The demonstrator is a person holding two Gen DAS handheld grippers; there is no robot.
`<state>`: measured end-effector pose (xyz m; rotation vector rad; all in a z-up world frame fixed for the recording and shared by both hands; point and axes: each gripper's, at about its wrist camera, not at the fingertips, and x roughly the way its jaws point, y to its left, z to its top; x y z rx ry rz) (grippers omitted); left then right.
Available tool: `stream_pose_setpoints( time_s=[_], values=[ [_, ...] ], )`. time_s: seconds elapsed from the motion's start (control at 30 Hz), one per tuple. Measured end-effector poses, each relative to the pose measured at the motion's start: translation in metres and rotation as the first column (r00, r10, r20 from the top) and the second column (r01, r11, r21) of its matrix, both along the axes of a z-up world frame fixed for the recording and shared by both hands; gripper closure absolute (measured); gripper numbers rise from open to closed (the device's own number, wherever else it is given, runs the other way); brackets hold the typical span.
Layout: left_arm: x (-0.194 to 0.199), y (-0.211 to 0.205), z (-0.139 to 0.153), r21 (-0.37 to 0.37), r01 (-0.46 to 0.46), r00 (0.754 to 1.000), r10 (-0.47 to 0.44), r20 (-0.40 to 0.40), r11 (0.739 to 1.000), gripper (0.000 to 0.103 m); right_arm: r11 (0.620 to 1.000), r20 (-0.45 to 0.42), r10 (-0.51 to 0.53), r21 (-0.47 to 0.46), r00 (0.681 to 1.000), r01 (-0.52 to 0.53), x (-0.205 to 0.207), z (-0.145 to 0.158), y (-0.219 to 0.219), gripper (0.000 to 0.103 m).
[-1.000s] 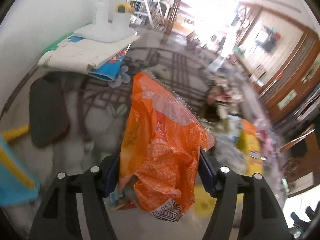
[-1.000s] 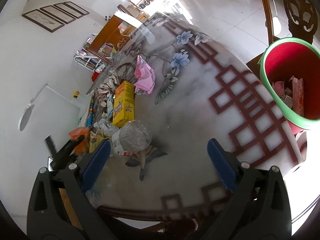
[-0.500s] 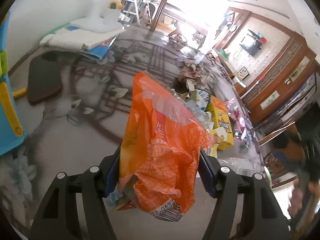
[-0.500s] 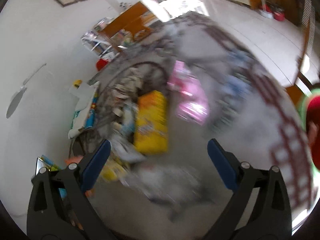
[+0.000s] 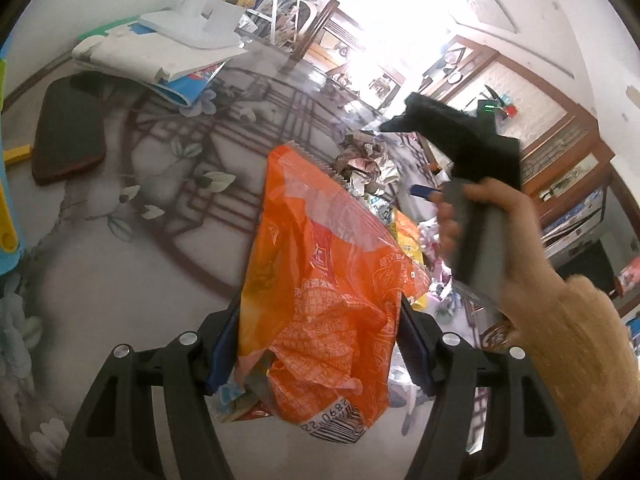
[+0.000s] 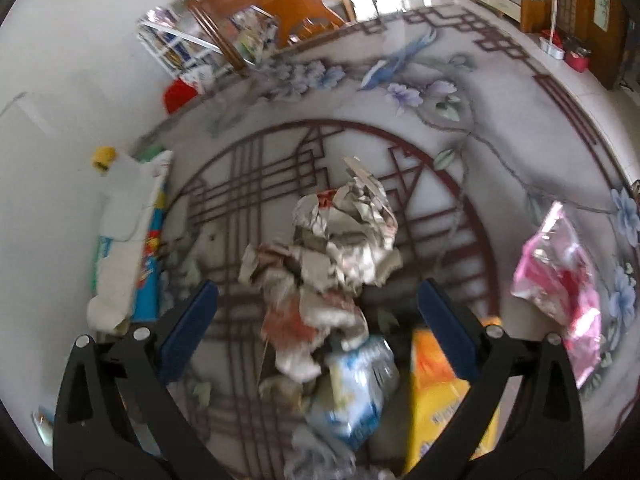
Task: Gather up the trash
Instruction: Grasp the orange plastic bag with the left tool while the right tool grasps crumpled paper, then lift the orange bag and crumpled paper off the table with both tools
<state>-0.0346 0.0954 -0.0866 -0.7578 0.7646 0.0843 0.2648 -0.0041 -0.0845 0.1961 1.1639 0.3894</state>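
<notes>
Since half a second ago, the person's right hand with its handheld gripper body has come into the left wrist view at the right, and the right wrist camera has swung from a blurred sweep to look down on the trash pile.

Left wrist view: the left gripper is clamped on an orange snack bag, which stands upright between the blue pads and fills the centre. Behind it lies the patterned marble table, bare at the near left and middle. At the far left a dark flat pad lies near the table edge, with a stack of papers and booklets beyond it by the wall. A blue and yellow object cuts in at the left border. Crumpled wrappers sit right of the bag's top.

Right wrist view: the right gripper hangs with its fingers wide apart and nothing between them, above a heap of crumpled paper trash at the table's centre. Near the camera lie a blue and white packet and a yellow carton, partly behind the right finger. A pink plastic bag lies well apart at the right, near the table's curved rim. The paper stack lines the left edge. The far half of the table is open.
</notes>
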Motion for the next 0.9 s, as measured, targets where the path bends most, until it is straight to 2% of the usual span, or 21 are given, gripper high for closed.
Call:
stream_pose_setpoints(
  time_s=[0.17, 0.27, 0.33, 0.37, 0.4, 0.43, 0.63, 0.9],
  values=[
    [0.002, 0.003, -0.001, -0.023, 0.000, 1.000, 0.000, 0.010, 1.000, 0.038, 0.999, -0.081, -0.020, -0.028, 0.997, 0.018, 0.017, -0.032, 0.017, 0.005],
    [0.002, 0.005, -0.002, -0.030, -0.002, 1.000, 0.003, 0.013, 1.000, 0.038, 1.000, -0.084, -0.014, -0.028, 0.996, 0.012, 0.018, -0.039, 0.018, 0.009],
    [0.002, 0.007, -0.004, -0.037, -0.006, 1.000, 0.007, 0.010, 0.999, 0.038, 1.000, -0.084, -0.003, -0.027, 0.996, 0.001, 0.015, -0.041, 0.016, 0.029],
    [0.003, 0.007, -0.005, -0.041, -0.007, 1.000, 0.007, 0.009, 0.999, 0.038, 1.000, -0.089, 0.006, -0.020, 0.996, -0.008, 0.014, -0.042, 0.015, 0.035],
    [0.003, 0.007, -0.005, -0.042, -0.007, 1.000, 0.007, 0.007, 0.999, 0.038, 1.000, -0.096, 0.018, -0.001, 0.995, -0.018, 0.011, -0.043, 0.013, 0.050],
    [0.003, 0.006, -0.005, -0.041, -0.006, 1.000, 0.006, 0.005, 0.999, 0.038, 1.000, -0.098, 0.024, 0.014, 0.995, -0.023, 0.008, -0.042, 0.010, 0.055],
    [0.004, 0.005, -0.006, -0.019, -0.005, 1.000, 0.005, -0.004, 1.000, 0.038, 0.995, -0.073, 0.058, 0.086, 0.996, -0.052, -0.014, -0.022, -0.012, 0.060],
    [0.004, 0.002, -0.006, 0.011, -0.006, 1.000, 0.007, -0.016, 1.000, 0.038, 0.973, -0.011, 0.133, 0.190, 0.991, -0.128, -0.063, 0.021, -0.046, 0.060]
  ],
)
